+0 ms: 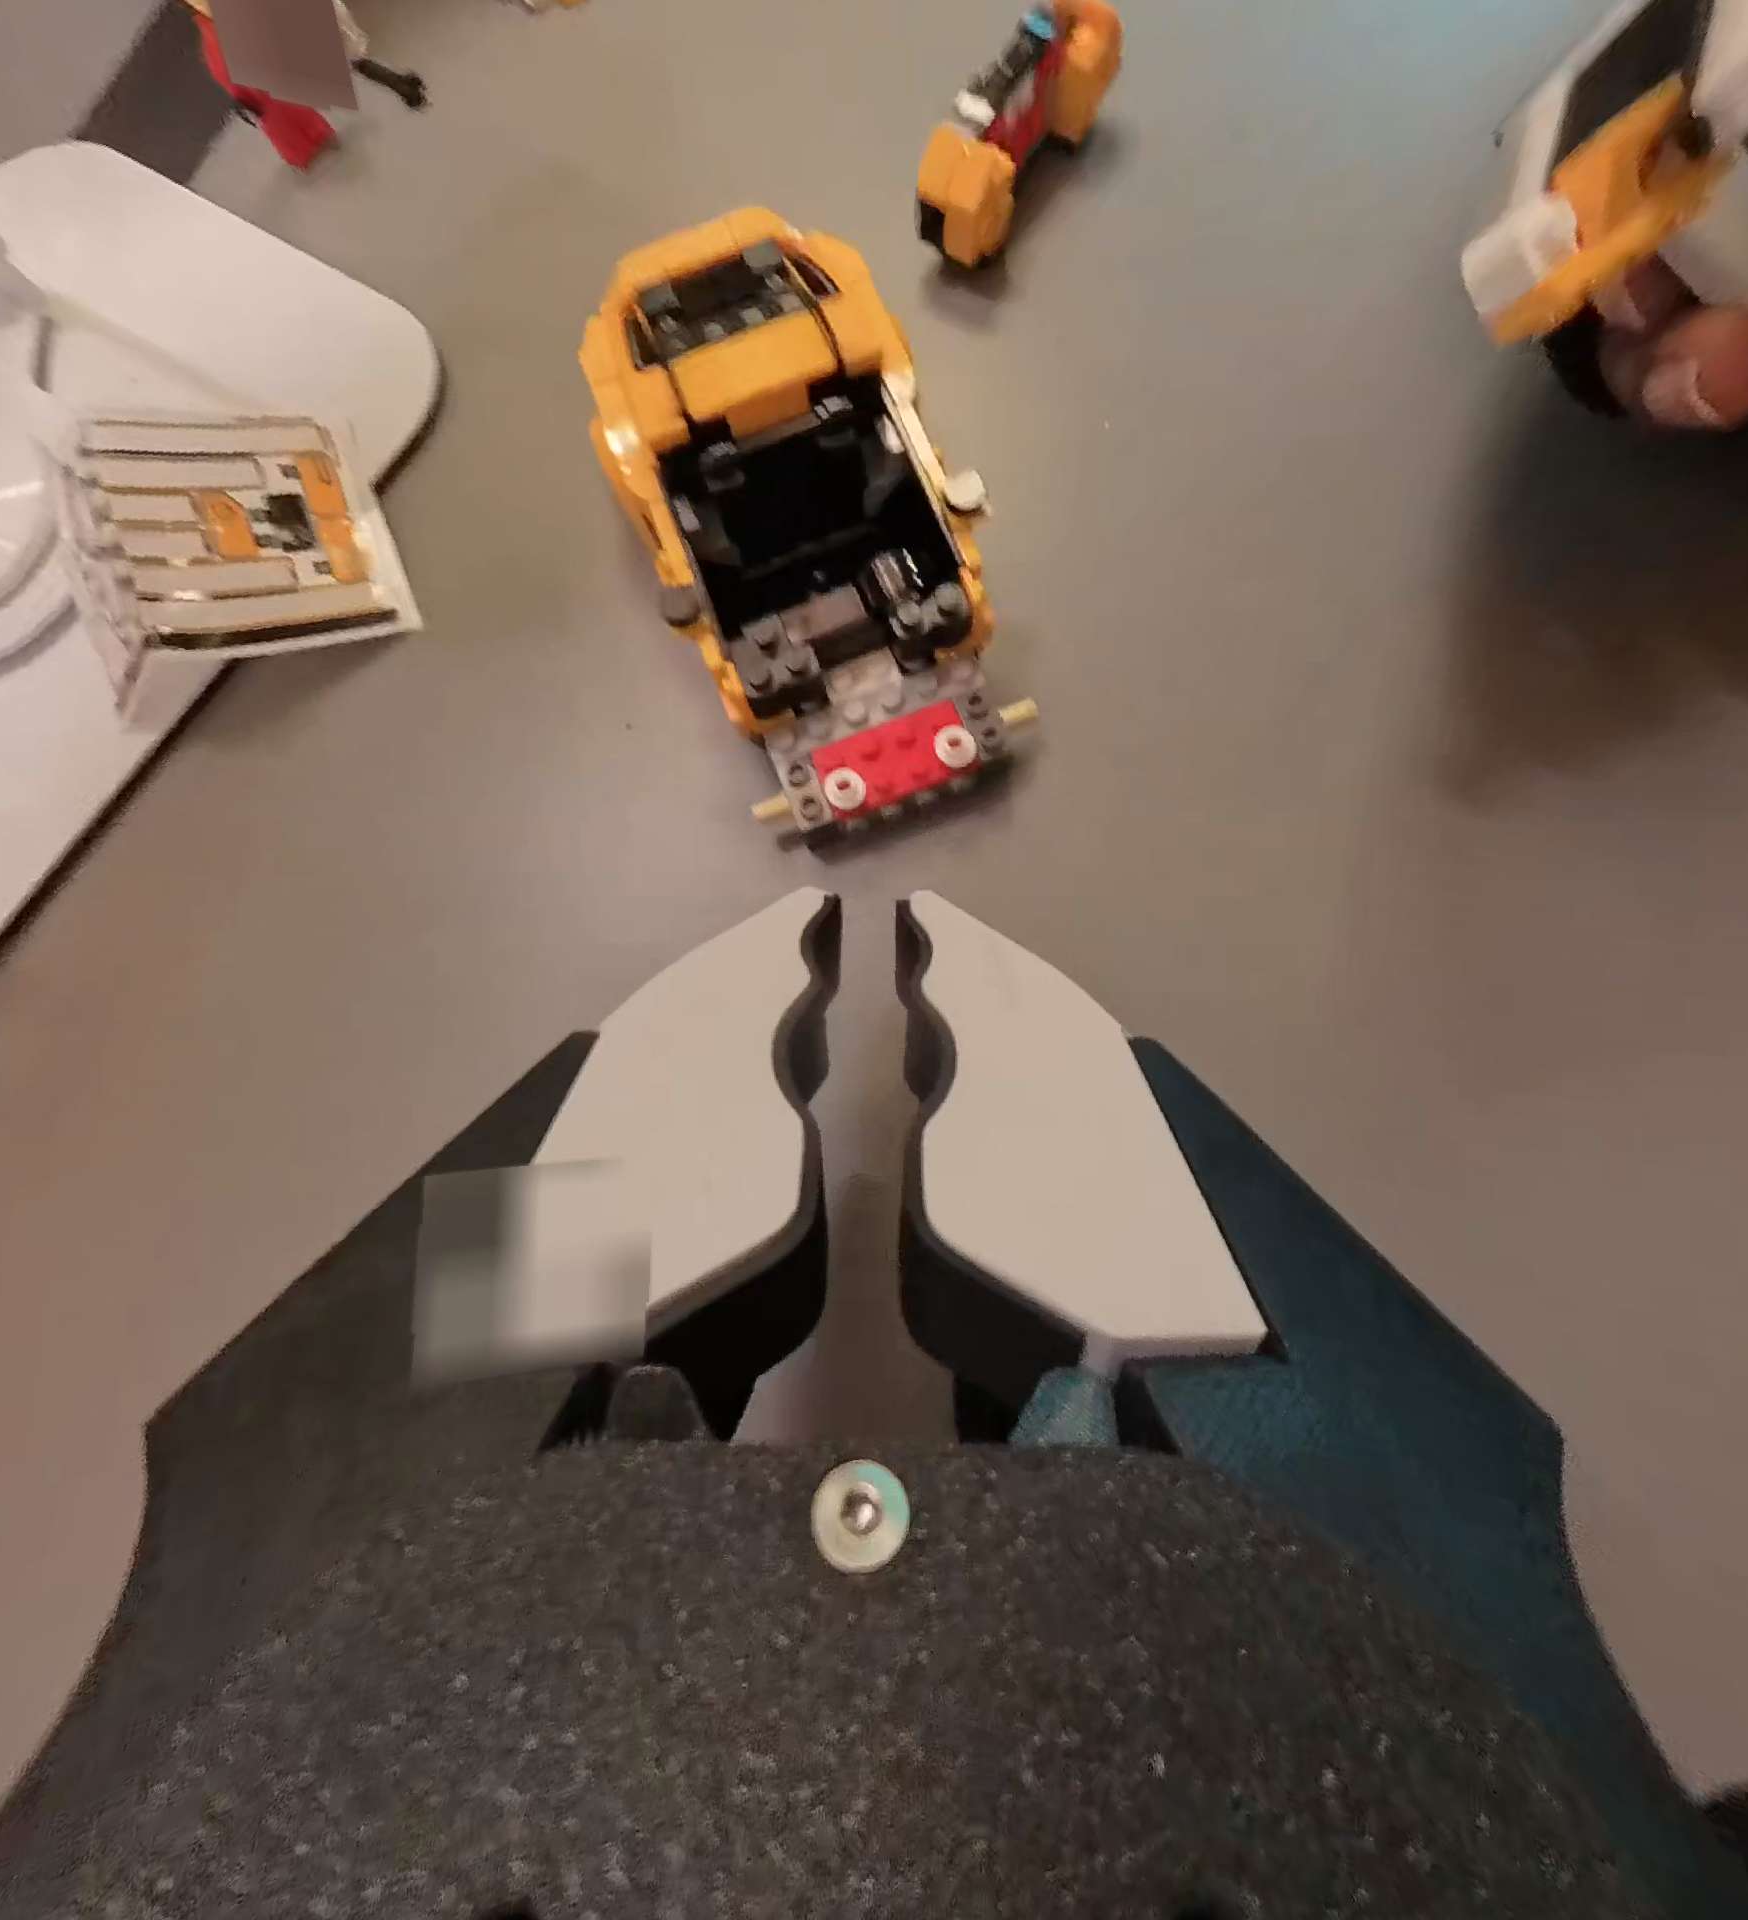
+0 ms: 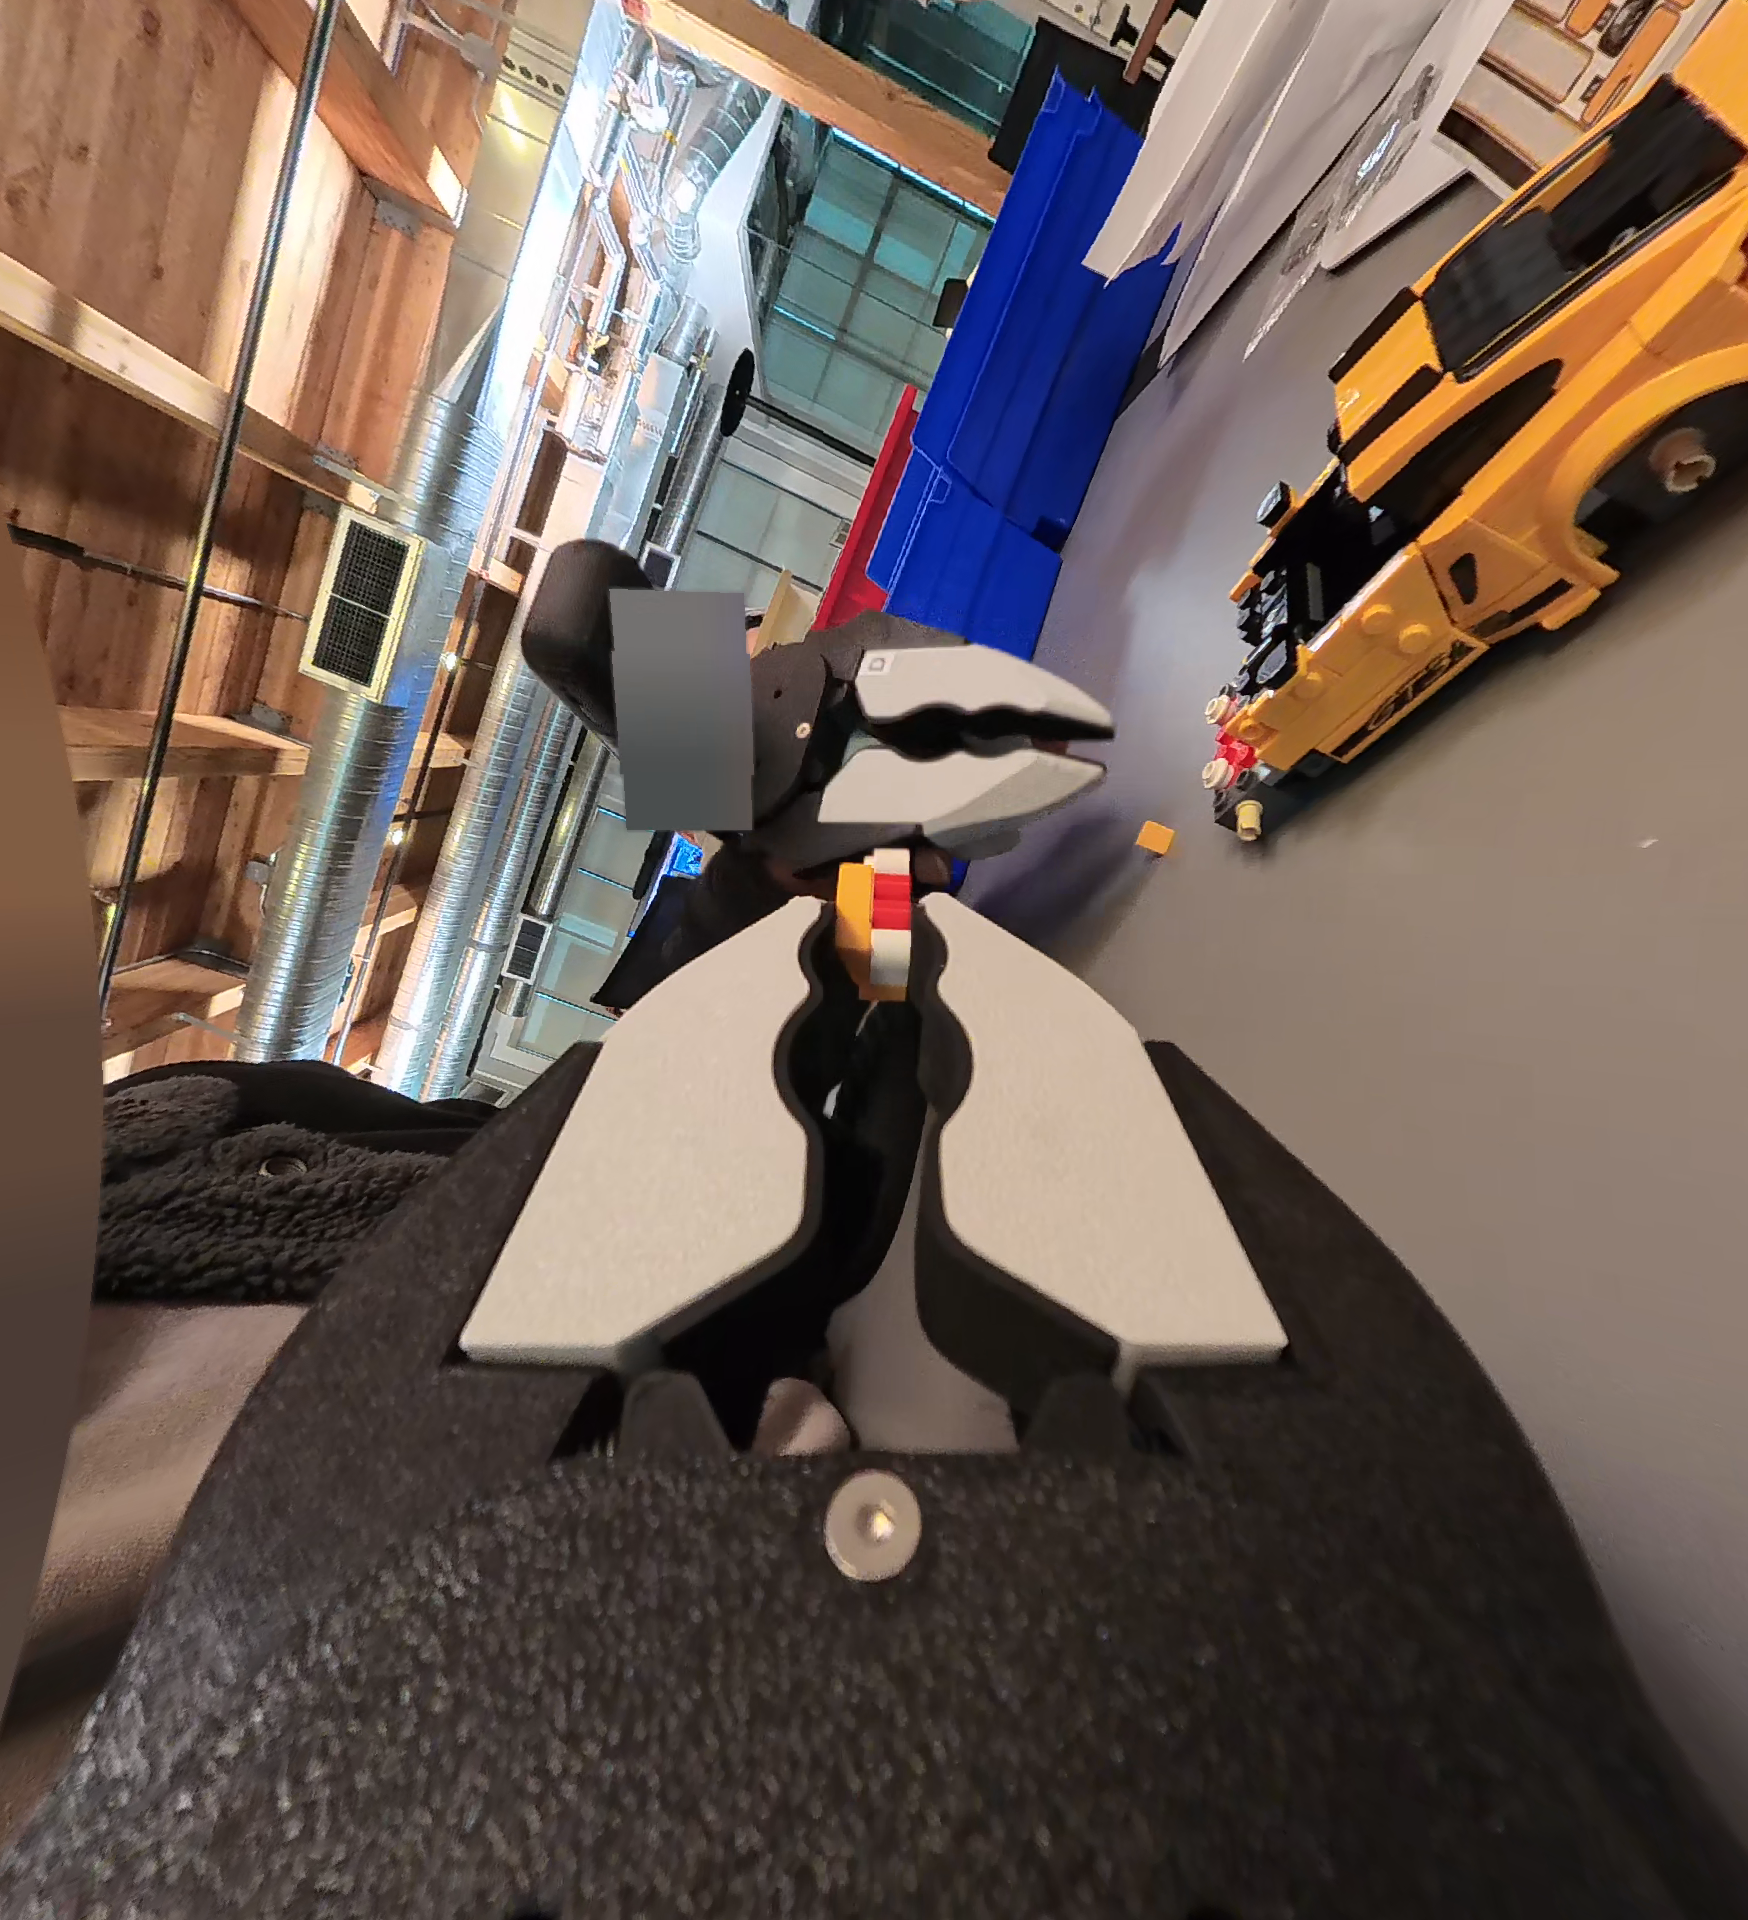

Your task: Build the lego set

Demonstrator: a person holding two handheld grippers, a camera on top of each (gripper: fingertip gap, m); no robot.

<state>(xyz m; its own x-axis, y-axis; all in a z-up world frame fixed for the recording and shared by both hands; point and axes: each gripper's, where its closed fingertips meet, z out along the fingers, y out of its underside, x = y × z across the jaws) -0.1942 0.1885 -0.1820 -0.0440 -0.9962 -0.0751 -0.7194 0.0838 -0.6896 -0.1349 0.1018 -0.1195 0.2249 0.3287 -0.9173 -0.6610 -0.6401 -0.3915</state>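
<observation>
the left gripper [image 1: 868,902] hovers low over the grey counter [image 1: 1317,935], pointing at the one half-built orange and black brick car [image 1: 787,499] just ahead; its jaws stand a narrow slot apart, holding nothing. the right gripper [image 2: 875,914] is tipped sideways, jaws pinching a small orange, red and white brick stack [image 2: 875,925]. a second orange brick chunk [image 1: 1021,130] lies farther off, possibly with red inside.

Car [image 1: 787,509] mid-table [image 1: 1265,935], sticker sheet [image 1: 236,540] left, sub-assembly [image 1: 1021,135] behind-right.
</observation>
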